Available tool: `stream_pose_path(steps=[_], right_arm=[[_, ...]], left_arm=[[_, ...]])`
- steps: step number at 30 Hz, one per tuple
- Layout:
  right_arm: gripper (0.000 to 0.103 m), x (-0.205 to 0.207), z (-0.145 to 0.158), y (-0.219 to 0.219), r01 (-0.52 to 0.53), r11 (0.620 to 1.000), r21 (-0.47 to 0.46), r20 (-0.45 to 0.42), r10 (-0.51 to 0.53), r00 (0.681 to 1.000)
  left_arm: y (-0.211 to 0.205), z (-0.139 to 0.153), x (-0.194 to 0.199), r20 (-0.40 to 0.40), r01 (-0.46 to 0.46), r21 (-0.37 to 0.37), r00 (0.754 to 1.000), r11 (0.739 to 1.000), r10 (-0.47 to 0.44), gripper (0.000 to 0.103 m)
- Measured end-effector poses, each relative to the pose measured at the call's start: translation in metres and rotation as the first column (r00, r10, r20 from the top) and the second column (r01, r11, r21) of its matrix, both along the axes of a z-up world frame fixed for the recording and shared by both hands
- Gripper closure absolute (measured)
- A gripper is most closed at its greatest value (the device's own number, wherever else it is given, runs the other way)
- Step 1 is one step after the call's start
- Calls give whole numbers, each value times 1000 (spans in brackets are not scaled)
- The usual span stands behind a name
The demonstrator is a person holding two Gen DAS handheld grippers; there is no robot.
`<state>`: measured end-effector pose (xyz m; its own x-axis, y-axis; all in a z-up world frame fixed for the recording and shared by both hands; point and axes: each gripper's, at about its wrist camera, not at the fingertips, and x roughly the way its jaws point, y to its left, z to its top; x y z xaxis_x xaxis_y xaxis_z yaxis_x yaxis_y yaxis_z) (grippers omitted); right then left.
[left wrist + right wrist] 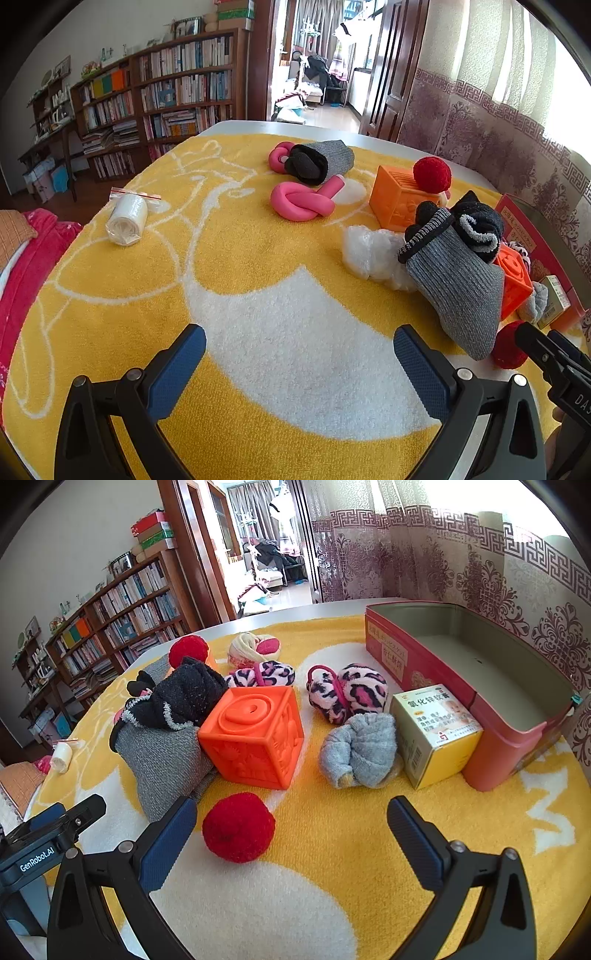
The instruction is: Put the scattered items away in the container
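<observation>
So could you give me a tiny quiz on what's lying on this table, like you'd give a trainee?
1. True or false: the red tin already holds toys.
2. Which lies nearest the right fingers: A the red pompom, B the pink foam knot, C the white roll?
3. Fill in: the small medicine box stands right beside the ___.

Key: 1 false; 2 A; 3 tin.

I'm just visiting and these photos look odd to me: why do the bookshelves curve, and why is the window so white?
Left wrist view: the fisheye lens bends the bookshelf near the edge, black corners frame the picture, and daylight washes out the curtain. Right wrist view: the same curving bookshelf, glare at the curtain's top; the red pompom nearby stays sharp.
</observation>
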<state>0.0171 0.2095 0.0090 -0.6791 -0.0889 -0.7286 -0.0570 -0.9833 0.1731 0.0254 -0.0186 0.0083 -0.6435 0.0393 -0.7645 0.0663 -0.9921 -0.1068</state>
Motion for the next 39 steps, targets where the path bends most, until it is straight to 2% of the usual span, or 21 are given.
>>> stream_pose_path(steps=[8,12,19,27,32,35,39], right_arm=[[0,-2,-4,-2,-14,1000,-1,31,14,999],[0,-7,-15,-6,-38,999,-1,107,38,994],[0,-6,-17,-11,-57,998,35,123,53,991],[0,-4,-21,-21,-146,980,137,170,122,978],[0,-2,-20,-17,-218,966,136,176,193,965],[0,2,-17,-10,-225,970,89,163,208,964],[0,7,-4,3,-231,969,-85,116,240,964]], left_arm=[[1,-1,6,4,-2,-19,1000,1000,2,0],[1,-1,8,8,-2,-21,1000,1000,2,0],[0,0,10,3,3,-23,1000,1000,-3,0],[-4,13,15,-37,14,-58,999,998,-16,0],[-5,15,15,-35,38,-83,999,996,-41,0],[-4,20,15,-52,54,-105,997,993,-59,0],[-5,22,10,-50,68,-107,996,992,-74,0]])
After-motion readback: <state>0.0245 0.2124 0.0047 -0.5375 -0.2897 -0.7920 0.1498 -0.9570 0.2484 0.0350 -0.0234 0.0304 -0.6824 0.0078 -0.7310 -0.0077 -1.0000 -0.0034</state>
